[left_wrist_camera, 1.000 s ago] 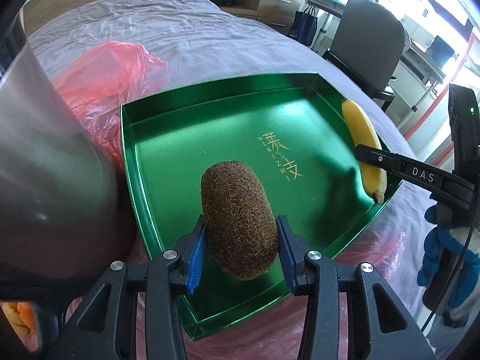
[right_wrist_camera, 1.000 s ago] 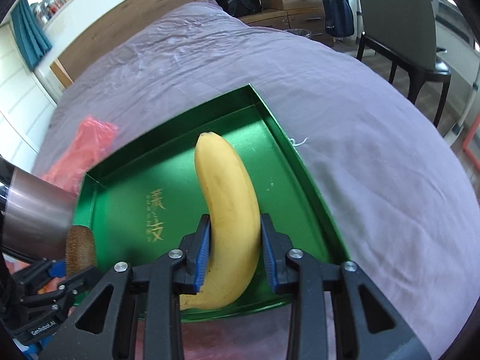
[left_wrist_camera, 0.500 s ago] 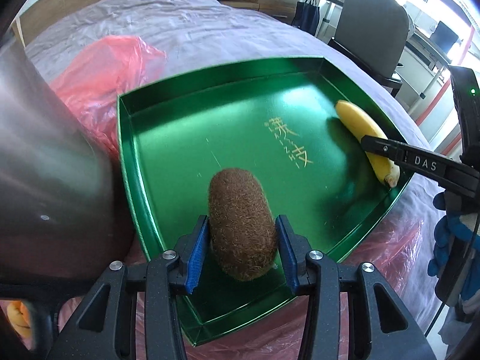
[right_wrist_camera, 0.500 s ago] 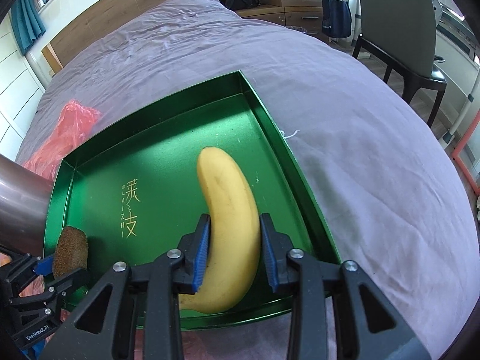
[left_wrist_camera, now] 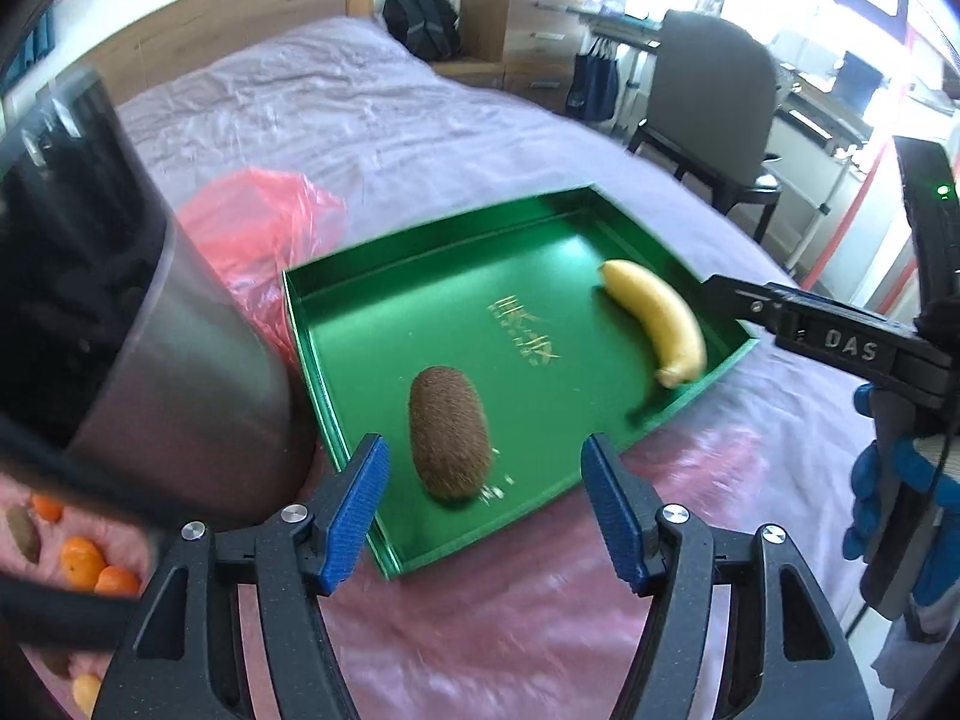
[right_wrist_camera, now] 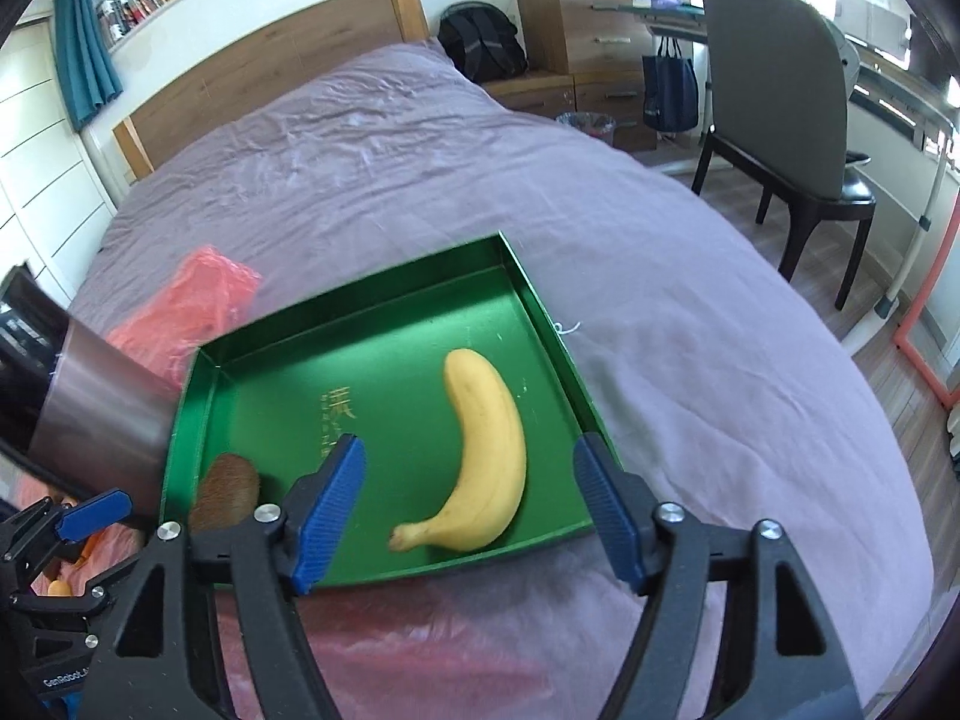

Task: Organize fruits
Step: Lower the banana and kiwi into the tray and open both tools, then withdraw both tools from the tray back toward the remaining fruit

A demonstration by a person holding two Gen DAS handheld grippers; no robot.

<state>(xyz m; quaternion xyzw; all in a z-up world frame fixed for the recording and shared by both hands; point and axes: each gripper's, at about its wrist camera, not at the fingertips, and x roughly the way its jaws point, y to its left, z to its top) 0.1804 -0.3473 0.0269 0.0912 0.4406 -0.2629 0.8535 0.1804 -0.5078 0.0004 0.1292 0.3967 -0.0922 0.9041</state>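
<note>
A green tray (left_wrist_camera: 384,324) (right_wrist_camera: 384,306) lies on the purple bed. A brown kiwi (left_wrist_camera: 449,439) (right_wrist_camera: 225,491) lies in its near left part. A yellow banana (left_wrist_camera: 657,315) (right_wrist_camera: 487,450) lies along its right side. My left gripper (left_wrist_camera: 485,510) is open and empty, pulled back just short of the kiwi. My right gripper (right_wrist_camera: 467,513) is open and empty, its blue pads either side of the banana's stem end and apart from it. The right gripper also shows at the right of the left wrist view (left_wrist_camera: 822,336).
A steel cylinder (left_wrist_camera: 180,372) (right_wrist_camera: 102,414) stands left of the tray. A red plastic bag (left_wrist_camera: 264,228) (right_wrist_camera: 192,300) lies behind it. Small oranges (left_wrist_camera: 84,561) lie on pink plastic (left_wrist_camera: 540,630) at the lower left. A chair (right_wrist_camera: 786,114) stands beside the bed.
Both grippers opened, let go of the kiwi and the banana in the tray, and drew back. The fruits now lie free on the tray floor.
</note>
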